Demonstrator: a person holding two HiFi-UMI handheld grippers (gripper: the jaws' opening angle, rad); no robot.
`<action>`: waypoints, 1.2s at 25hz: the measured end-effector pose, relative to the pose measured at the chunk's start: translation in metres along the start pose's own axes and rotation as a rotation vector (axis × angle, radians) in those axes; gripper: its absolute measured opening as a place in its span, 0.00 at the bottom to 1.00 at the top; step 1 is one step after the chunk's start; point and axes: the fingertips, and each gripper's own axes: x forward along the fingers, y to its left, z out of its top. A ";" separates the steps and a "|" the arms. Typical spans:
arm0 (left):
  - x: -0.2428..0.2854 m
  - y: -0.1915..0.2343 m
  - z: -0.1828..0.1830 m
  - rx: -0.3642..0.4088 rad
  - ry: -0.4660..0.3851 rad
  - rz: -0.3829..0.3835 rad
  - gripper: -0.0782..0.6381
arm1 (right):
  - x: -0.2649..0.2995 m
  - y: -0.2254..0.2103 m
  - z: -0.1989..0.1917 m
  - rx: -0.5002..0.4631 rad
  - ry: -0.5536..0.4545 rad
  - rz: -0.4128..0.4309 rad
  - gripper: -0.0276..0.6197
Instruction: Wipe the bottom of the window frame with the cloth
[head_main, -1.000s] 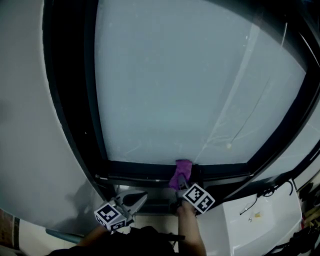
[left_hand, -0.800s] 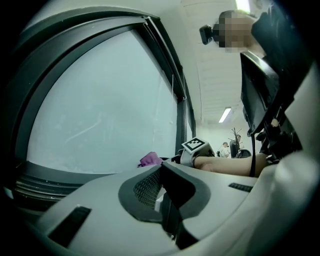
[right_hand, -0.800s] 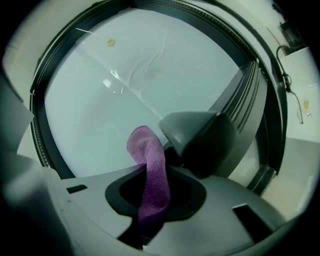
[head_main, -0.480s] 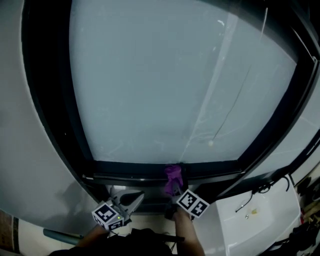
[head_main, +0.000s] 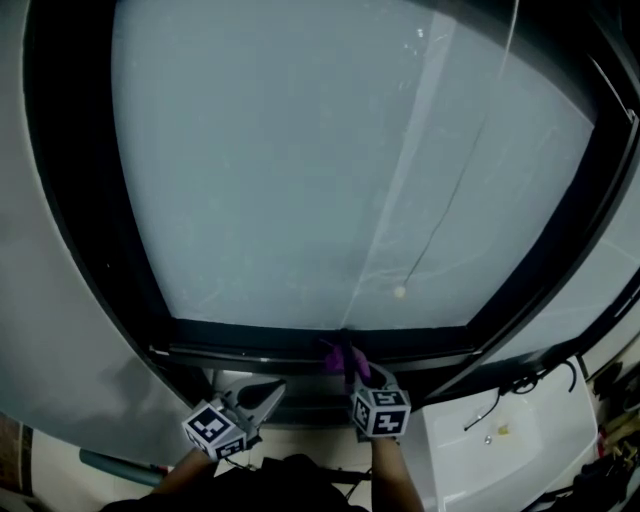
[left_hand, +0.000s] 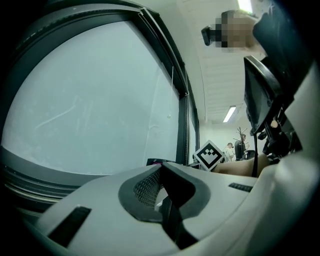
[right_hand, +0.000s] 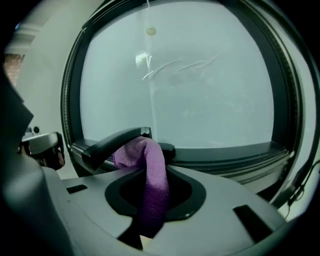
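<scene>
window frame bottom: cloth nearer left gripper

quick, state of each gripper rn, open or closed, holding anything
Left gripper: jaws shut, nothing between them.
Right gripper: jaws shut on the purple cloth.

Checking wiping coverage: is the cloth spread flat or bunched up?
Bunched: the purple cloth is a narrow roll pinched in the right gripper, not spread out.
</scene>
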 end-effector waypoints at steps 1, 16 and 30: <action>0.003 -0.001 0.000 0.002 -0.001 0.003 0.11 | 0.001 -0.001 0.001 -0.040 0.010 0.003 0.16; -0.003 0.013 0.004 0.034 0.014 0.126 0.11 | 0.009 -0.019 0.035 -0.314 0.112 0.061 0.16; 0.001 0.010 -0.003 0.023 0.021 0.178 0.11 | 0.030 -0.048 0.058 -0.276 0.047 -0.076 0.16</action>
